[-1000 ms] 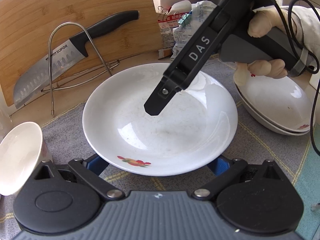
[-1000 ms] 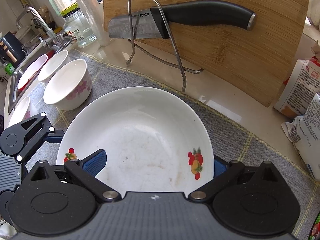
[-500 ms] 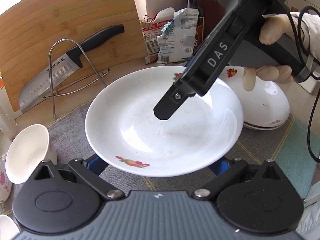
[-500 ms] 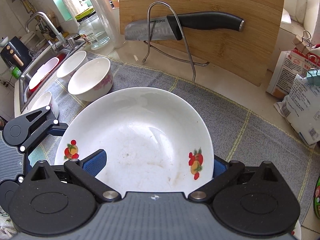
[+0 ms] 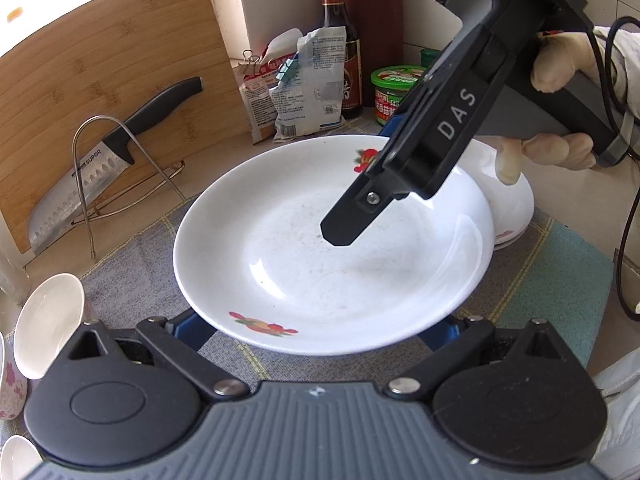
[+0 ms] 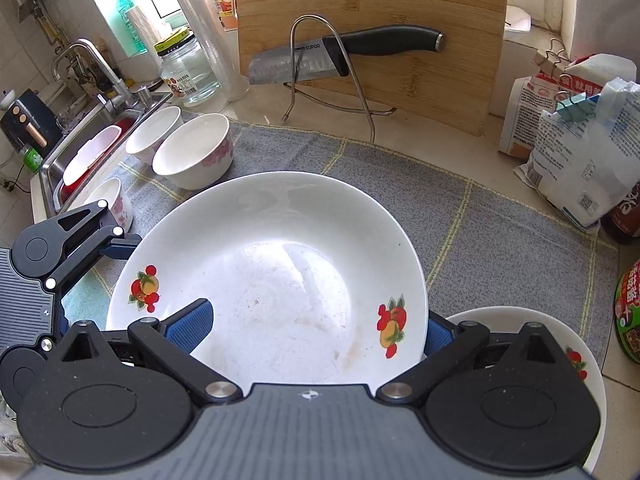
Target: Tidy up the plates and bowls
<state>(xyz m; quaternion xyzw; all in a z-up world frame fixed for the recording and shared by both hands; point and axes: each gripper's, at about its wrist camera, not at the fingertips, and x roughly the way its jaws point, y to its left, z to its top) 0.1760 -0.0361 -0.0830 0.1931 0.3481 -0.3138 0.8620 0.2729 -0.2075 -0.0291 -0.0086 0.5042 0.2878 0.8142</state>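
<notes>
A white deep plate (image 5: pixel 320 248) with fruit decals hangs above the grey mat. My right gripper (image 5: pixel 366 180) comes in from the upper right and is shut on its far rim, with one finger over the inside and one behind the rim. In the right wrist view the plate (image 6: pixel 280 264) fills the space between the right gripper's (image 6: pixel 312 330) pads. My left gripper (image 5: pixel 318 328) is open, its fingers spread under the plate's near rim. A stack of white plates (image 5: pixel 516 200) (image 6: pixel 576 360) sits just right of the held plate.
Several white bowls (image 6: pixel 192 156) stand at the mat's left end by the sink (image 6: pixel 52 164), and one bowl (image 5: pixel 48 320) is near my left gripper. A knife on a wire stand (image 6: pixel 340 52) leans on the cutting board (image 6: pixel 368 8). Bags (image 5: pixel 304 84), a sauce bottle (image 5: pixel 340 32) and a green-lidded tub (image 5: pixel 392 92) crowd the back right.
Both grippers and the plate have moved right together across the mat. The stacked plates now lie close beside the plate's right rim, and the knife stand has slid away to the left.
</notes>
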